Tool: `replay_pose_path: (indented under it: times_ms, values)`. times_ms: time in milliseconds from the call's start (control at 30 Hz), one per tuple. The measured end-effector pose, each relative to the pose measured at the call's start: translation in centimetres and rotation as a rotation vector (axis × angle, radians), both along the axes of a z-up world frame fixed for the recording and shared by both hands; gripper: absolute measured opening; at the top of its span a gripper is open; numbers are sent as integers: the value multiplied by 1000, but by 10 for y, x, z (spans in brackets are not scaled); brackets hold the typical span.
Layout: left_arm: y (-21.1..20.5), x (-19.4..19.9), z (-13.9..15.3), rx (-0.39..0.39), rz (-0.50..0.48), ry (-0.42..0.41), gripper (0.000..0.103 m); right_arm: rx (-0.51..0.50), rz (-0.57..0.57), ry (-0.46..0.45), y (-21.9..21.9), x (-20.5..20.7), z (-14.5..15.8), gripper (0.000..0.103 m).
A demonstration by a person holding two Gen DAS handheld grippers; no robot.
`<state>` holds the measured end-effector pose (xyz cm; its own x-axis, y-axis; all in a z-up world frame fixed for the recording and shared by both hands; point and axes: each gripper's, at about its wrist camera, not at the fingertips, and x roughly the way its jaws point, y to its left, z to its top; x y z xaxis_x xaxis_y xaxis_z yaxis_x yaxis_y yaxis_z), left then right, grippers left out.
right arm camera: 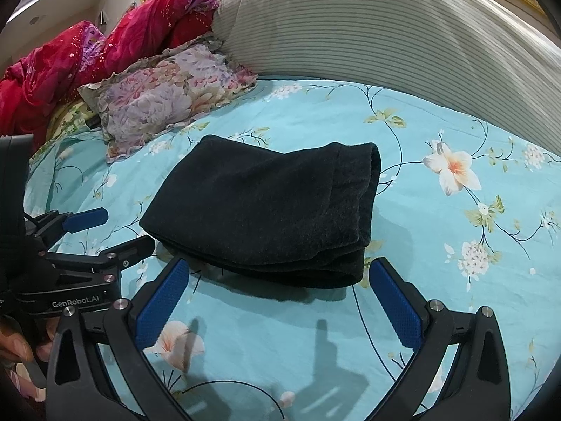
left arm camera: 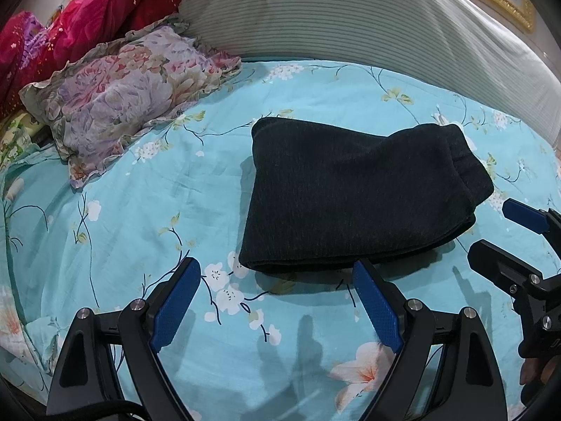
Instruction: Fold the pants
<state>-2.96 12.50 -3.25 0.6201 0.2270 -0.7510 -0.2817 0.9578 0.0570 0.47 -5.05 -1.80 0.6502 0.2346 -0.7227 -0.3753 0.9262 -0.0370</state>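
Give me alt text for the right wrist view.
Folded dark pants lie on a floral blue bedsheet, just beyond the open right gripper. The left gripper hangs open at left; a floral pillow sits behind.

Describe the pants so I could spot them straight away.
Start at the turquoise flowered bedsheet that covers the bed. In its middle, just ahead of both open grippers, lie the pants, folded into a compact bundle. They are the only plain dark charcoal thing; everything nearby is floral, red or striped.
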Motion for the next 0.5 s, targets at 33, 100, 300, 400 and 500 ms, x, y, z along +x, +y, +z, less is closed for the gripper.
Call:
replay_pose_path:
  times_ms: [33, 100, 300, 400, 500]
  values:
    - [0, 0, 1, 0, 0, -1, 89, 0, 0, 0, 0, 0, 0, 102]
    - [0, 0, 2, 1, -1, -2, 89, 1, -1, 1, 0, 0, 0, 102]
    - [0, 0, 2, 2, 1, -7, 89, 0, -2, -1, 0, 0, 0, 102]
    - [0, -1, 3, 5, 8, -14, 89, 6, -1, -3, 0, 2, 3, 102]
    - [0, 0, 5, 9, 8, -21, 89, 8, 1, -7, 1, 2, 6, 102]
